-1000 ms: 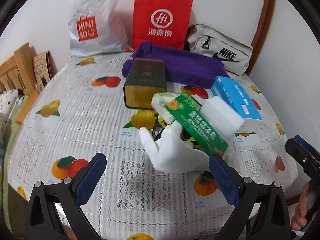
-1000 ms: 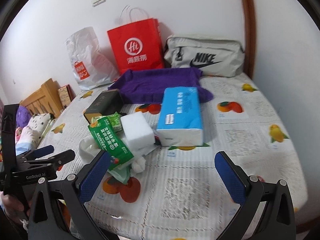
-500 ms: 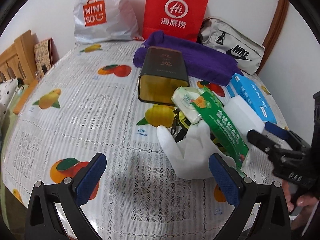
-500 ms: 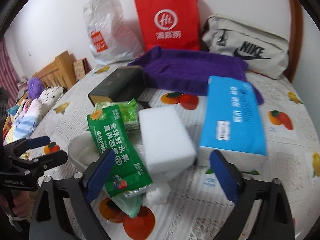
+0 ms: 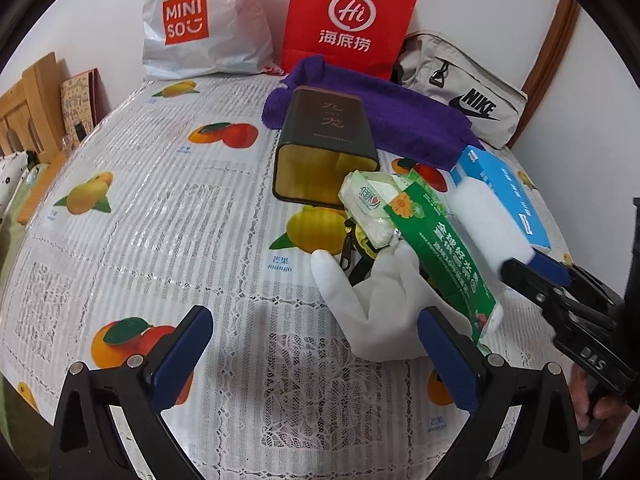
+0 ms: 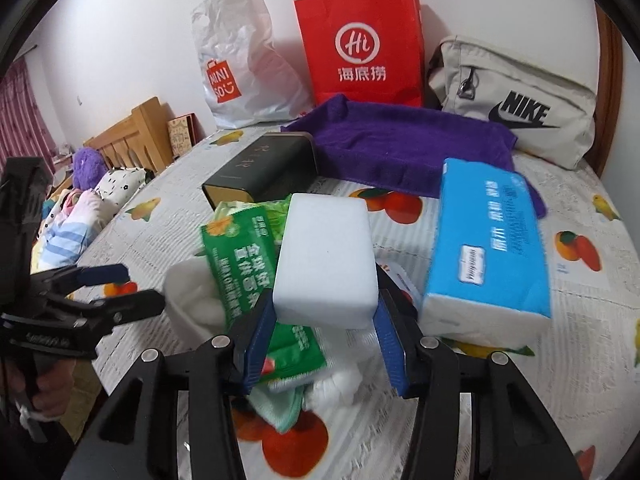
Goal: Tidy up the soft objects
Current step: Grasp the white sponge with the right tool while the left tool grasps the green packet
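Note:
A white sponge block [image 6: 326, 258] lies on a pile with a green wipes pack [image 6: 240, 264], a white glove [image 5: 376, 304] and a second pale green pack [image 5: 370, 206]. My right gripper [image 6: 322, 338] is shut on the near end of the sponge; it also shows in the left wrist view [image 5: 524, 268], where the sponge [image 5: 486, 222] looks blurred. My left gripper [image 5: 316, 356] is open and empty, just in front of the glove. A blue tissue pack [image 6: 486, 240] lies to the right of the sponge. A purple towel [image 6: 404, 148] lies behind.
A dark tin [image 5: 326, 152] lies on its side behind the pile. A red paper bag [image 5: 348, 20], a white Miniso bag [image 5: 200, 28] and a grey Nike bag [image 5: 460, 88] stand against the back wall. The fruit-print tablecloth [image 5: 160, 220] covers the table.
My right gripper has moved forward onto the pile and closed its fingers on the white sponge. My left gripper has come a little closer to the glove, still open.

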Motion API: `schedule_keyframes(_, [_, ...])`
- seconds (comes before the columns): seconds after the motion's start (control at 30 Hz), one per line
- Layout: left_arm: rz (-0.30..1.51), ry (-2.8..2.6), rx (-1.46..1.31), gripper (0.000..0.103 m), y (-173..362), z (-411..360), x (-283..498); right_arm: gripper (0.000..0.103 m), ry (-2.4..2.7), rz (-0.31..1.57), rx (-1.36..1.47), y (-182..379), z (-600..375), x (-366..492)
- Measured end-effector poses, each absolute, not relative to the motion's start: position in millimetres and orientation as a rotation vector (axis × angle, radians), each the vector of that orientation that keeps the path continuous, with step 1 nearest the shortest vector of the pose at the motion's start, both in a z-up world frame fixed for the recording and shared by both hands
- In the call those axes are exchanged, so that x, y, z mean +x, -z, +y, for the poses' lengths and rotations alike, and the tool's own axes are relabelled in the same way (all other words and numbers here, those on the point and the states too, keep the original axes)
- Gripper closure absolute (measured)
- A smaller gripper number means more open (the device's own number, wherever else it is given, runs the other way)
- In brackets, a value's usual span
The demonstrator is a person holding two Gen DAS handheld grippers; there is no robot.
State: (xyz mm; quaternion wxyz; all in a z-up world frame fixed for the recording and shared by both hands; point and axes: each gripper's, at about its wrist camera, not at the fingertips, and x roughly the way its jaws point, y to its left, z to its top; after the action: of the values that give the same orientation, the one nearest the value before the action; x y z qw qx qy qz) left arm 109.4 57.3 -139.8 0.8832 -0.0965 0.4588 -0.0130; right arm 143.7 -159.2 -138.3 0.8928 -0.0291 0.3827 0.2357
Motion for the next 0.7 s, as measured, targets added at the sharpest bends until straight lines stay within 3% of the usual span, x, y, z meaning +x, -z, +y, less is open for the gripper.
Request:
schedule_keyframes(0.27, [0.9,0.077,-0.223,0.0,123,49,101,0.054,-0.419,0.79,-0.068,129,-210,100])
schedule_keyframes(0.7, [0.937,0.117,-0.17,0.0,96,-24,118,0.053,-0.236,0.839,-0.104,177,-271,92])
